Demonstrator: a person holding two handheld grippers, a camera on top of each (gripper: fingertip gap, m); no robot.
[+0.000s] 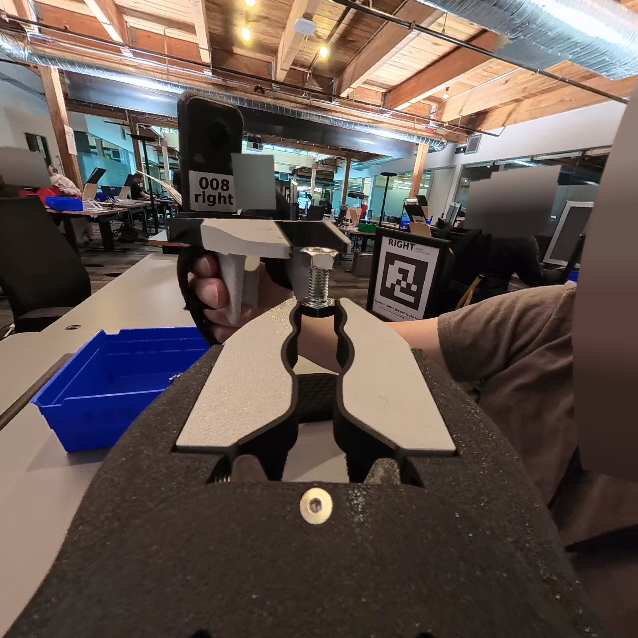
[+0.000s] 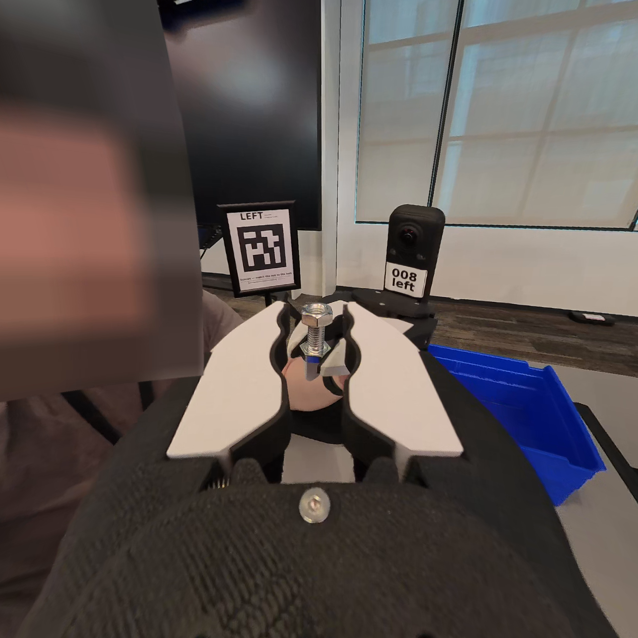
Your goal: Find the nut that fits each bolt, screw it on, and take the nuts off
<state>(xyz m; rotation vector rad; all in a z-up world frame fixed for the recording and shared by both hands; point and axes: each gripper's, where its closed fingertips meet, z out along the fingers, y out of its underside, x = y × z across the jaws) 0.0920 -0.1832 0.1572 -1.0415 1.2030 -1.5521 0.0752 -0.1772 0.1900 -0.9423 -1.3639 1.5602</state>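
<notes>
Got a shiny silver hex-head bolt [image 1: 319,279] held upright in mid-air over the pale grey tabletop [image 1: 114,303], head up, threads pointing down. Pinched at the head by the right gripper [image 2: 316,310], jaws closed in on the hex from both sides. Also showing in the left wrist view, lying sideways just beyond the bolt, with a person's hand [image 1: 210,286] wrapped round its handle.

Lower down the threads, a silver hex nut [image 1: 317,303], well below the head with a stretch of bare thread between. Squeezed between the tips of the left gripper [image 1: 317,307], jaws tight on its flats. Can't tell how far the nut is wound on.

Blue plastic bin [image 1: 114,379] sitting on the table, near and to the left in the left wrist view, to the right in the right wrist one. Farther off, a black-framed sign with a black-and-white square marker [image 1: 407,276], right of the bolt. Another like it [image 2: 262,248] far left of the bolt in the right wrist view.
</notes>
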